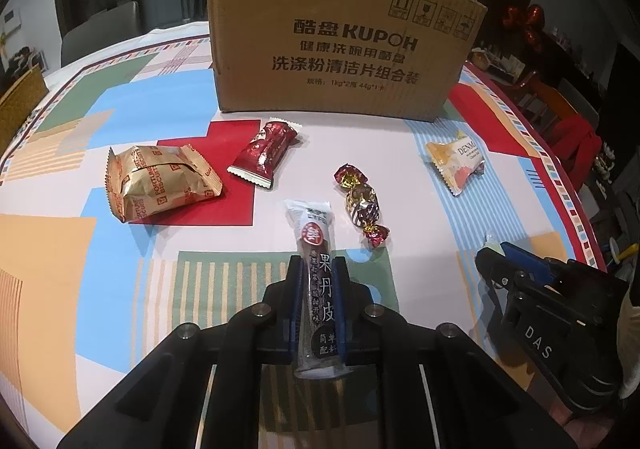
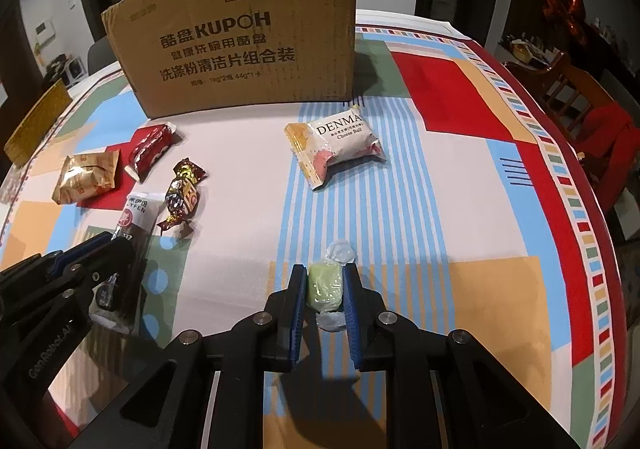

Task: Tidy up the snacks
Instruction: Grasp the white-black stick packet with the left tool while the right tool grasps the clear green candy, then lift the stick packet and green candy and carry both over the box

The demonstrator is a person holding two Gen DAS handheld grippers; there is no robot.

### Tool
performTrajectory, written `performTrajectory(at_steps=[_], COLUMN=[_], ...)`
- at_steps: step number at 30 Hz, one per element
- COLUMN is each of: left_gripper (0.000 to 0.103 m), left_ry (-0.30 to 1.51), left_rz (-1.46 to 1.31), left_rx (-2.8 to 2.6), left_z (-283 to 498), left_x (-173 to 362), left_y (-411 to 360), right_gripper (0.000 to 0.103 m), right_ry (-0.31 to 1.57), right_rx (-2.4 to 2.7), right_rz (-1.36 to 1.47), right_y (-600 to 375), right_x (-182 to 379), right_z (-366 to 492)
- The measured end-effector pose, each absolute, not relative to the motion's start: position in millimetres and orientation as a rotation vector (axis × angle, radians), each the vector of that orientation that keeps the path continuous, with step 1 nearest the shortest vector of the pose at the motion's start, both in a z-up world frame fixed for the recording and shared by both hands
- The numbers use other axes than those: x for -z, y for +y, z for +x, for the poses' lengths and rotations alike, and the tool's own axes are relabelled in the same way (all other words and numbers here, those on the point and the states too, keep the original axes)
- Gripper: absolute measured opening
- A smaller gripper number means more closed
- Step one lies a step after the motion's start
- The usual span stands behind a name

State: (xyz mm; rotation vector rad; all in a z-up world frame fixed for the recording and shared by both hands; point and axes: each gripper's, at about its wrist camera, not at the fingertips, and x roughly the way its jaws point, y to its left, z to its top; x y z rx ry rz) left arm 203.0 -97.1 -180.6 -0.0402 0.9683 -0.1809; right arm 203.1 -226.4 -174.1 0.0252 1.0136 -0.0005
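Left wrist view: our left claw is clamped on a long dark fruit-leather stick, its blue pads pressing both sides while the clear end of the wrapper juts forward over the worktop. Right wrist view: our right claw is closed around a small pale-green candy in a clear twist wrapper — the twisted ends poke out ahead of and behind the fingers.

The cardboard box stands toward the far edge of the worktop, printed side facing us. Between it and the claws lie the loose snacks: a gold biscuit pack nearest the left edge, a red packet just beside it, a foil-wrapped chocolate near the middle, and a white cheese-ball packet lying apart toward the right edge, on the blue stripes of the cloth.
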Motion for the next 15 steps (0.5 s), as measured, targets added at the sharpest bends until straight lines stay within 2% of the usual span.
performTrajectory(at_steps=[4, 15], left_gripper=[0.009, 0.008], left_ry=[0.961, 0.937], left_rz=[-0.030, -0.016], left_rx=[0.184, 0.182], left_z=[202, 202], left_x=[176, 165], left_y=[-98, -96], right_gripper=[0.019, 0.019], right_ry=[1.007, 0.970], right_rx=[0.003, 0.002], right_rz=[0.029, 0.038], right_y=[-227, -226], right_x=[170, 152], right_z=[203, 205])
